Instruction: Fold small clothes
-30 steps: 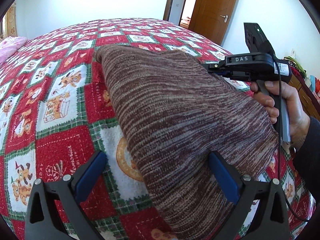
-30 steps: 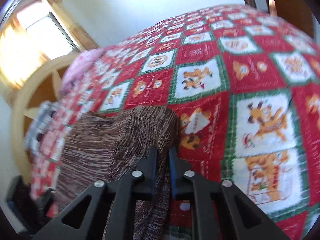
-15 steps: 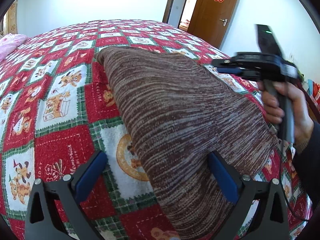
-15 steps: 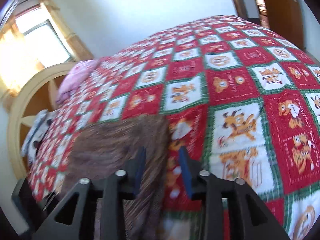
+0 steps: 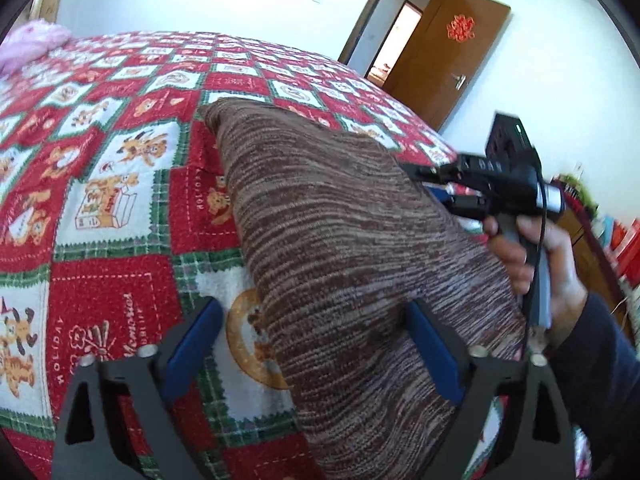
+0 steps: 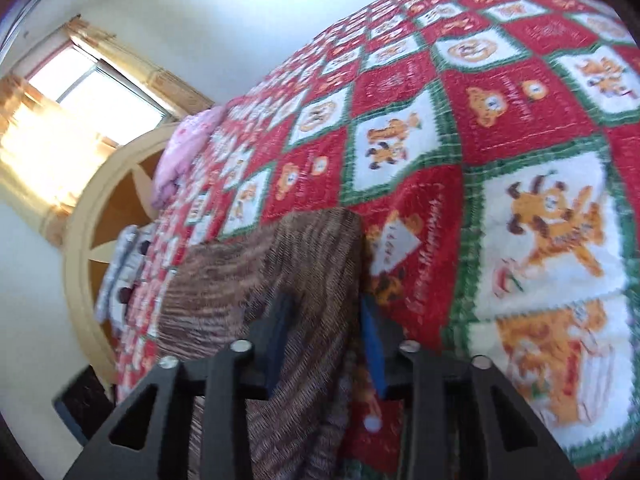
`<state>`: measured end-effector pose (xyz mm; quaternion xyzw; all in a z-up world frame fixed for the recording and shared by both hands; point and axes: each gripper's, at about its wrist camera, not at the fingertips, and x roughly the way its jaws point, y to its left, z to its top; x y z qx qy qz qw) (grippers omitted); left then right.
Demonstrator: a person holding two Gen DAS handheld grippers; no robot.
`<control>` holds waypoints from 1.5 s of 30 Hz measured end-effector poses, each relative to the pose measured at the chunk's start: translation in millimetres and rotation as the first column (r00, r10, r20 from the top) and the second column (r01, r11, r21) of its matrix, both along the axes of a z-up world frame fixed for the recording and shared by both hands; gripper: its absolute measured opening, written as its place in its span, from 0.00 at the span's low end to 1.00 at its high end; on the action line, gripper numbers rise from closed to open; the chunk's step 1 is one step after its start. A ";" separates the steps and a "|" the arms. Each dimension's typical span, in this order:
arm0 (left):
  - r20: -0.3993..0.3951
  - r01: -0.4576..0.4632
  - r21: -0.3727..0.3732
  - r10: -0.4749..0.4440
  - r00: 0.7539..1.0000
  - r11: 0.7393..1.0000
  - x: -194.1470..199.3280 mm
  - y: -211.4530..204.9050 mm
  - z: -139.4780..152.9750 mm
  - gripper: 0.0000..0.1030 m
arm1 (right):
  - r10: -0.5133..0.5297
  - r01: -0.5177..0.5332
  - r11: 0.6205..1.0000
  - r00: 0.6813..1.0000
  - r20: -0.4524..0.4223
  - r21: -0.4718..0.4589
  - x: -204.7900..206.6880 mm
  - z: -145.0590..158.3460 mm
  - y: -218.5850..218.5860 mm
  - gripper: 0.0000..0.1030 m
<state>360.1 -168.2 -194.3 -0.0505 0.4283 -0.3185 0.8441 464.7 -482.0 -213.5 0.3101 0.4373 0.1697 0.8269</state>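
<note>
A brown striped knit garment [image 5: 340, 248] lies folded on the red, white and green cartoon quilt [image 5: 104, 200]. My left gripper [image 5: 316, 344] is open, its blue pads standing wide over the garment's near end. My right gripper [image 6: 326, 332] is open, with the garment's edge [image 6: 304, 264] lying between its parted jaws. The right gripper also shows in the left wrist view [image 5: 440, 184], held in a hand at the garment's right edge.
A pink pillow [image 5: 32, 44] lies at the far left of the bed. A wooden door [image 5: 444, 56] stands open at the far right. A round wooden headboard [image 6: 104, 216] and a window [image 6: 80, 92] sit beyond the bed in the right wrist view.
My right gripper was shut on the garment's edge a second ago; it has opened and let go. The left gripper stayed open over the near end.
</note>
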 end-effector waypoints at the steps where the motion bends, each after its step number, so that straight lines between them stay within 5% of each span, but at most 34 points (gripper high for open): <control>1: 0.010 0.004 0.009 -0.005 1.000 1.000 -2.1 -1.6 0.4 0.78 | 0.007 -0.007 1.000 1.000 0.009 0.000 1.2 -1.0 2.3 0.30; 6: 0.016 0.015 0.001 -0.015 1.000 1.000 -4.7 -0.3 0.2 0.70 | -0.010 0.010 1.000 1.000 0.000 0.002 8.4 -5.5 5.9 0.30; 10: -0.002 0.067 0.031 -0.067 0.998 0.997 -0.8 -11.4 -2.7 0.87 | 0.001 -0.001 1.000 1.000 0.000 0.001 13.1 -7.8 8.4 0.26; 12: 0.022 0.080 0.082 -0.082 0.996 0.993 -7.3 -19.7 -1.3 0.85 | -0.001 0.001 1.000 1.000 -0.006 0.008 11.7 -7.5 6.2 0.22; 18: 0.051 0.048 0.102 -0.054 0.997 0.994 -18.1 -13.4 7.1 0.33 | -0.051 0.050 0.998 0.999 0.019 0.030 -6.0 4.0 6.3 0.15; 22: 0.039 0.039 0.143 -0.045 0.998 0.989 -31.2 -13.3 18.6 0.23 | -0.091 0.090 0.996 0.995 0.047 0.018 -23.0 18.0 9.2 0.14; 38: 0.124 0.047 0.246 -0.079 0.989 0.968 -70.1 -17.5 39.7 0.20 | -0.065 0.069 0.997 0.991 0.114 -0.027 -63.0 55.0 38.3 0.13; 45: 0.123 0.043 0.235 -0.074 0.990 0.971 -80.9 -7.1 48.4 0.19 | -0.061 0.063 0.998 0.991 0.121 -0.019 -79.5 58.4 49.7 0.13</control>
